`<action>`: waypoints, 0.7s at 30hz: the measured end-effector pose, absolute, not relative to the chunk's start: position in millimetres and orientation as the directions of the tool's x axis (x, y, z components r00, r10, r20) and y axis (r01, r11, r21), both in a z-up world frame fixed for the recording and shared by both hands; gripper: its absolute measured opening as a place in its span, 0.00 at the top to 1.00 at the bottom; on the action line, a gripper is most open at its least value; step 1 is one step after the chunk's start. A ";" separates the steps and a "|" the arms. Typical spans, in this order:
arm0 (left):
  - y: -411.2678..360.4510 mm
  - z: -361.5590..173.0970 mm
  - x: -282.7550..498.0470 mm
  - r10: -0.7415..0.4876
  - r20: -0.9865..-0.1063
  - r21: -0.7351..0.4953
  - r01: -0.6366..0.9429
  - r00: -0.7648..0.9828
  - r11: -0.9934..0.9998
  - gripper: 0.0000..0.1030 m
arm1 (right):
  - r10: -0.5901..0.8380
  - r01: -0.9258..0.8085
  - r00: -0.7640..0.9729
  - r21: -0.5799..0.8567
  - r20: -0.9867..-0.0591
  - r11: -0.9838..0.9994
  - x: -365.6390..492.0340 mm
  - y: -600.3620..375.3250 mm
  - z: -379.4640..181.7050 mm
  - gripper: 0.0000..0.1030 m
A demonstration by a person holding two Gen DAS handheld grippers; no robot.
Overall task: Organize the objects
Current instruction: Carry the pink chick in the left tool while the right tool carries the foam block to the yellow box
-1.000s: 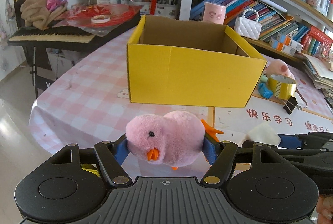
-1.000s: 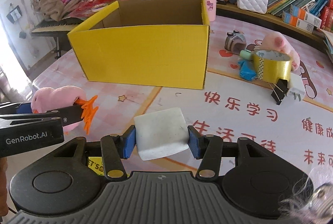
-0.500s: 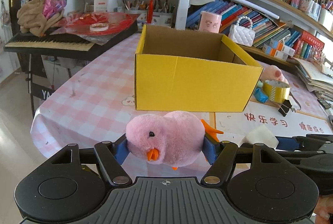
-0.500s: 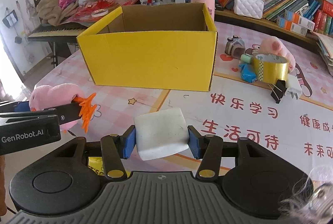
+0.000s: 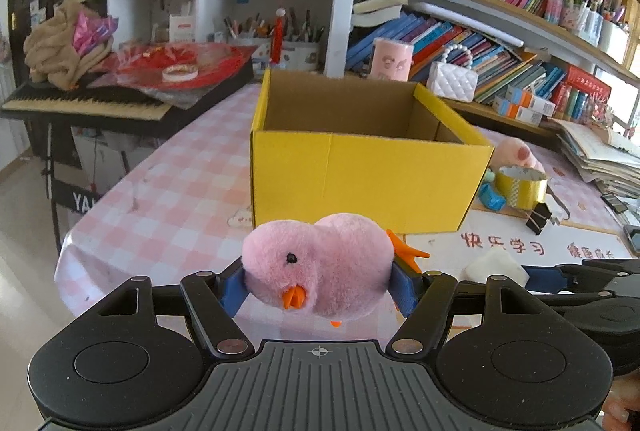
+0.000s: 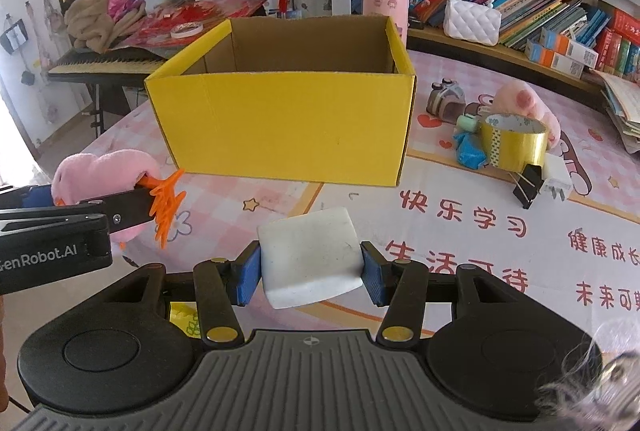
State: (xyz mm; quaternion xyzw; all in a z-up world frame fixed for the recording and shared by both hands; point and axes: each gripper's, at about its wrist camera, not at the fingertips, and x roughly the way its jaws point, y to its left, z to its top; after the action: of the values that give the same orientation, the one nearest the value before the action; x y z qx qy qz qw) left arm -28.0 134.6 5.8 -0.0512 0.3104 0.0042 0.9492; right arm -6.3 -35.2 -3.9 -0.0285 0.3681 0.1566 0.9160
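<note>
Left wrist: left gripper (image 5: 318, 287) clamps 1 pink plush chick (image 5: 318, 265), held in front of yellow box (image 5: 368, 175), short of near wall. Judgement: lift above rim before release, keep squeeze gentle.

Right wrist: right gripper (image 6: 311, 273) pinches 1 white block (image 6: 310, 255), also in front of box (image 6: 280, 127). Right of box: 1 gold tape roll (image 6: 514, 143), 1 binder clip (image 6: 528, 187).

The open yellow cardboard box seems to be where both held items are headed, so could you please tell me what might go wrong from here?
1. The yellow cardboard box has tall walls; the fluffy pink chick toy in the left gripper may clip its near rim.
2. The white foam block in the right gripper may collide with the chick: the grippers are close together.
</note>
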 end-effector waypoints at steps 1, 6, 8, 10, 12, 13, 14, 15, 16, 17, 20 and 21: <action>133.8 8.1 -28.0 -0.026 -0.581 -0.090 -0.033 0.813 0.995 0.32 | 0.266 -0.306 0.684 0.063 -0.679 0.950 -5.9 -35.0 -3.0 0.53; 131.9 20.1 -27.6 -0.030 -0.539 -0.091 -0.023 0.841 0.996 0.32 | 0.263 -0.307 0.707 0.050 -0.657 0.950 -4.3 -34.6 5.9 0.53; 129.6 24.5 -26.9 -0.032 -0.519 -0.094 -0.020 0.854 0.995 0.32 | 0.267 -0.315 0.724 0.039 -0.636 0.948 -3.4 -34.8 12.1 0.53; 127.1 28.6 -26.6 -0.034 -0.497 -0.095 -0.015 0.867 0.995 0.32 | 0.273 -0.326 0.741 0.027 -0.613 0.945 -1.7 -34.6 17.8 0.53; 126.1 33.2 -23.9 -0.030 -0.475 -0.098 -0.019 0.879 0.995 0.32 | 0.284 -0.339 0.756 0.018 -0.589 0.940 1.6 -34.5 24.5 0.54; 126.1 36.1 -21.9 -0.028 -0.463 -0.100 -0.021 0.886 0.995 0.32 | 0.287 -0.344 0.764 0.011 -0.577 0.939 3.6 -33.9 27.2 0.54; 126.3 38.9 -19.5 -0.022 -0.451 -0.099 -0.025 0.892 0.995 0.32 | 0.294 -0.351 0.773 0.008 -0.562 0.937 6.2 -34.1 30.5 0.54; 126.1 42.3 -16.4 -0.016 -0.441 -0.095 -0.029 0.897 0.995 0.32 | 0.303 -0.357 0.781 0.008 -0.547 0.934 9.8 -34.8 34.1 0.54; 125.8 45.7 -12.9 -0.010 -0.431 -0.090 -0.032 0.902 0.995 0.32 | 0.310 -0.361 0.787 0.009 -0.533 0.933 13.3 -34.7 37.6 0.54; 125.7 48.6 -9.0 -0.004 -0.421 -0.086 -0.035 0.907 0.996 0.32 | 0.317 -0.365 0.793 0.011 -0.521 0.931 17.2 -34.9 40.7 0.54; 126.4 55.4 7.9 0.015 -0.403 -0.084 -0.054 0.915 0.995 0.32 | 0.333 -0.378 0.807 0.006 -0.488 0.926 32.3 -34.7 49.6 0.54; 127.1 56.9 13.9 0.020 -0.400 -0.088 -0.060 0.916 0.994 0.32 | 0.336 -0.382 0.810 0.001 -0.480 0.924 37.5 -34.6 51.9 0.54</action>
State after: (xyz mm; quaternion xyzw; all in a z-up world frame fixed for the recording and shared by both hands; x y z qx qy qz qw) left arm 13.9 127.1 56.9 -0.0494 0.2034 0.0204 0.9776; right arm 37.5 -34.6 51.9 -0.0481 0.2432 0.1889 0.9502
